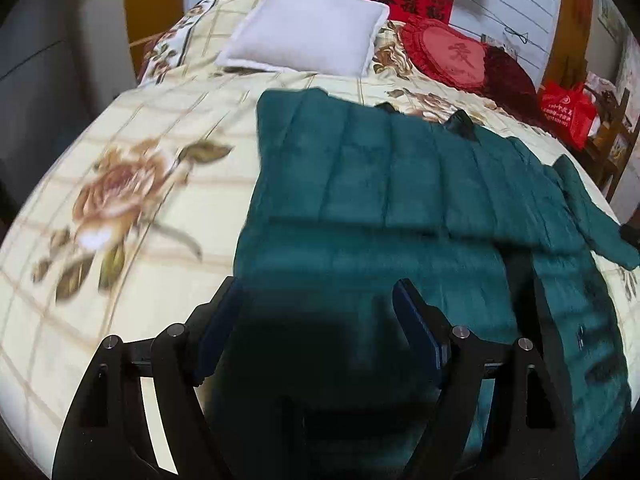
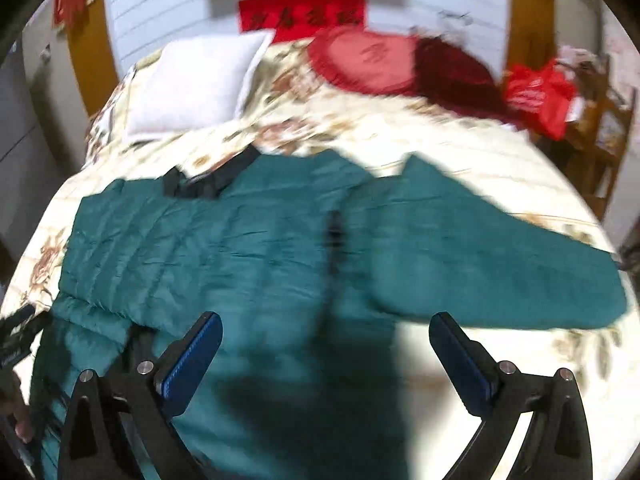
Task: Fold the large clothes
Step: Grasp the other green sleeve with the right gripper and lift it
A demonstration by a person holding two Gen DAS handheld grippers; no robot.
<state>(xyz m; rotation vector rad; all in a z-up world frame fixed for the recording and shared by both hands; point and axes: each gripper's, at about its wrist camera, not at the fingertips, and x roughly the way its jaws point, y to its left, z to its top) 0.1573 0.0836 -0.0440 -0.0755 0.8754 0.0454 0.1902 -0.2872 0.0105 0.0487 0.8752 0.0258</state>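
Note:
A teal quilted jacket (image 1: pixel 400 184) lies spread on the floral bedspread (image 1: pixel 120 184). Its left side is folded over the body, and one sleeve (image 1: pixel 596 216) sticks out to the right. My left gripper (image 1: pixel 318 300) is open and empty, hovering just above the jacket's near part. In the right wrist view the jacket (image 2: pixel 224 248) fills the middle, its sleeve (image 2: pixel 500 264) reaching right and its dark collar (image 2: pixel 212 178) at the far edge. My right gripper (image 2: pixel 324 336) is open wide and empty above the jacket's near edge.
A white pillow (image 1: pixel 308 36) and a red round cushion (image 1: pixel 448 56) lie at the head of the bed. A red bag (image 1: pixel 568 112) sits on a wooden chair (image 1: pixel 612 144) at the right. The left gripper shows at the left edge of the right wrist view (image 2: pixel 18 340).

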